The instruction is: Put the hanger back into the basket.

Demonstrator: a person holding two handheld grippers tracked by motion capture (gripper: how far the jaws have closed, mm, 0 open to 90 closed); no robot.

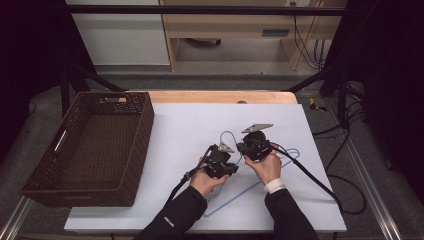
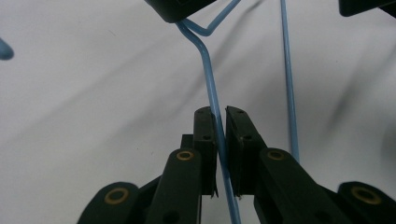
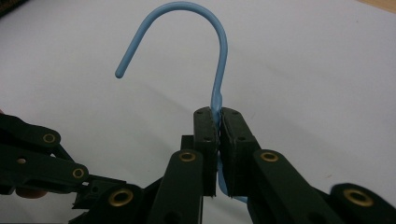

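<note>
A light blue wire hanger (image 1: 239, 198) lies on the white table top (image 1: 190, 120), with its hook (image 1: 227, 134) pointing away from the person. My left gripper (image 1: 222, 161) is shut on one thin arm of the hanger (image 2: 208, 70), with the wire pinched between its pads (image 2: 220, 114). My right gripper (image 1: 254, 145) is shut on the hanger's neck just under the hook (image 3: 205, 9), and its pads (image 3: 218, 114) press on the wire. The two grippers sit close together. In the left gripper view the right gripper (image 2: 180, 7) grips the wire farther along.
An empty brown wicker basket (image 1: 142, 135) stands at the left edge of the table. Black cables (image 1: 320, 182) trail from the grippers over the right side of the table. A wooden strip (image 1: 220, 96) borders the far edge.
</note>
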